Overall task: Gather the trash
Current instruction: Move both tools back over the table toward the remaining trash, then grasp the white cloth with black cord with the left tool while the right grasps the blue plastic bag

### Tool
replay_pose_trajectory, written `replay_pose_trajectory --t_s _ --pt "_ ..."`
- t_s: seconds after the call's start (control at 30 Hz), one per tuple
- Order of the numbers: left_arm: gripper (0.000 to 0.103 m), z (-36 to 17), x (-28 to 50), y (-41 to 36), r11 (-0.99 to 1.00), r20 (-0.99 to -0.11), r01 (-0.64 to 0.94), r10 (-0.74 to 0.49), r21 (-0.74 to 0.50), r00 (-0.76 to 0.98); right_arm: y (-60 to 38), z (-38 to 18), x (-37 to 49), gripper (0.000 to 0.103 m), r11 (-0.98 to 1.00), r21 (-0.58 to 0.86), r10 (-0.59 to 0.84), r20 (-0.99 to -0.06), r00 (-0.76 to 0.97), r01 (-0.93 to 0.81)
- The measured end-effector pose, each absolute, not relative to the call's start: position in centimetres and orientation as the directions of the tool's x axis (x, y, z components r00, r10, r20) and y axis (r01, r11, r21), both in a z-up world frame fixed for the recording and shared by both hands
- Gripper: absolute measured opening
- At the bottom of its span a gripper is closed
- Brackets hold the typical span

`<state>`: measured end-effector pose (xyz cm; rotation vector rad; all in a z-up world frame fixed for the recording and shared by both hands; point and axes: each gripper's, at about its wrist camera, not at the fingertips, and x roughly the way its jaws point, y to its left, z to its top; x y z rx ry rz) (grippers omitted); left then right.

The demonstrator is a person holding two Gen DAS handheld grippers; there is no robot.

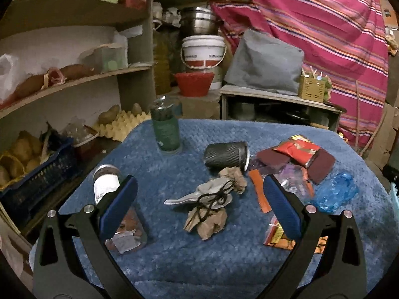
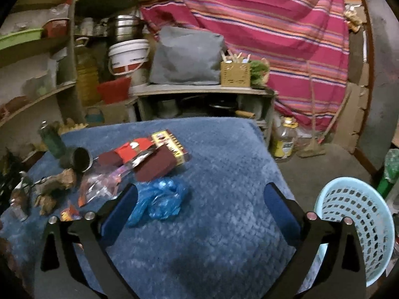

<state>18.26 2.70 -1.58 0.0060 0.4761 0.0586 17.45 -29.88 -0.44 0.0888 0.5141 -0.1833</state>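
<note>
Trash lies on a blue cloth-covered table (image 1: 174,261). In the left wrist view, crumpled brown paper with a grey mask and black string (image 1: 209,206) lies between my open left gripper's (image 1: 199,189) jaws. A tipped black cup (image 1: 225,155), red wrappers (image 1: 296,149), a crumpled blue plastic bag (image 1: 334,194) and a clear jar (image 1: 117,214) lie around. In the right wrist view my right gripper (image 2: 199,191) is open and empty above the cloth (image 2: 224,224), with the blue bag (image 2: 162,199) just inside its left finger. A light blue perforated basket (image 2: 359,226) stands at the right.
A green bottle (image 1: 165,127) stands at the table's far edge. Shelves with potatoes and egg trays (image 1: 119,122) are at the left. A white bucket (image 1: 203,51), a red bowl (image 1: 194,83), a low shelf with a grey cushion (image 2: 187,57) and a striped curtain (image 2: 274,25) are behind.
</note>
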Motion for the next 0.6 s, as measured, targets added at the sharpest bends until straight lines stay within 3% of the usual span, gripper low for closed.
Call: replay_pose_trajectory --t_s 0.2,0.4,0.47,0.6 --pt "0.097 -2.8 19.7 3.7 0.999 -0.538 -0.001 0.023 0.041 0.843 -28.4 -0.3 18.2 0.099 0.987 -0.049 -0.157 -0.476 0.865 0.153" --pt "0.097 -5.0 21.3 4.6 1.000 -0.591 0.000 0.002 0.003 0.806 -29.4 -0.6 19.0 0.099 0.983 0.018 -0.154 -0.469 0.869 0.184" --pt "0.097 -5.1 21.8 4.5 1.000 -0.592 0.018 -0.023 -0.014 0.806 -29.6 -0.8 19.9 0.099 0.981 -0.002 -0.167 -0.522 0.836 0.194" --pt "0.097 -5.2 22.9 3.7 1.000 -0.580 0.017 -0.004 0.017 0.815 -29.8 -0.5 19.7 0.099 0.977 0.007 -0.185 -0.484 0.856 0.215"
